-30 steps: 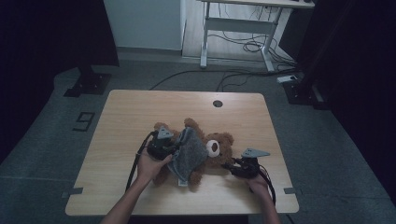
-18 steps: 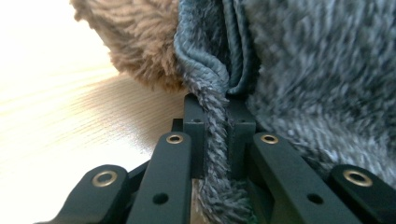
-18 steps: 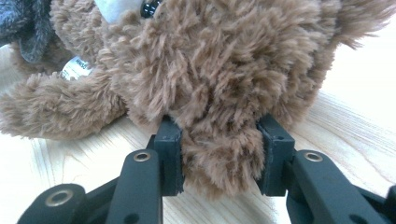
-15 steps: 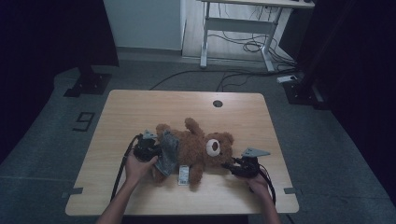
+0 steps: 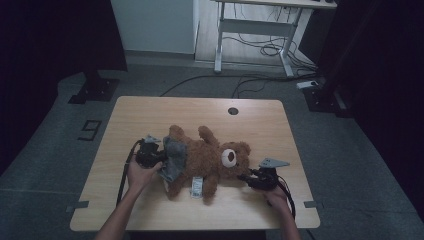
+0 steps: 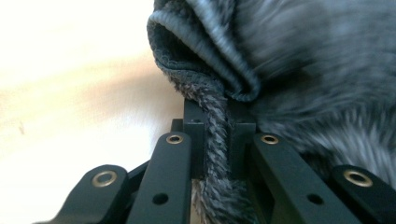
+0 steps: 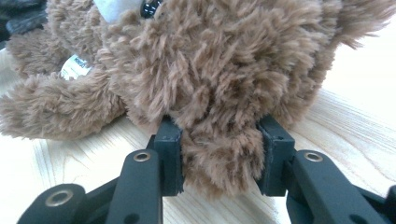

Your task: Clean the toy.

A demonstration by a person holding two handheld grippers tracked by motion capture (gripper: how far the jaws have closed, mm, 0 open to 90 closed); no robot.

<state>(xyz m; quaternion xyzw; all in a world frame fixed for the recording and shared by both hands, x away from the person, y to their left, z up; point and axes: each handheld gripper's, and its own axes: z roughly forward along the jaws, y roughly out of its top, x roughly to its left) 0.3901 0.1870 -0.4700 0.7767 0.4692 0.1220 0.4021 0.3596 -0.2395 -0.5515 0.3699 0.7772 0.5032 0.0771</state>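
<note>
A brown teddy bear [image 5: 212,159] lies on its back across the wooden table [image 5: 200,112], head to the right. A grey knitted garment [image 5: 173,160] is bunched over its legs at the left. My left gripper [image 5: 159,156] is shut on the garment's ribbed hem [image 6: 215,126], which runs pinched between the jaws in the left gripper view. My right gripper [image 5: 246,178] is shut on the bear's ear [image 7: 219,156], the brown fur squeezed between both pads beside the head [image 7: 210,60]. A white label [image 5: 196,186] hangs from the bear's side.
Behind the table stand a white desk frame [image 5: 255,35] and loose cables [image 5: 260,50] on the floor. A round cable hole [image 5: 233,111] sits near the table's far edge. Black stands [image 5: 95,85] flank the table.
My left gripper has drawn the grey garment leftwards, off the bear's belly and down onto its legs. The right gripper and the bear's head have stayed put.
</note>
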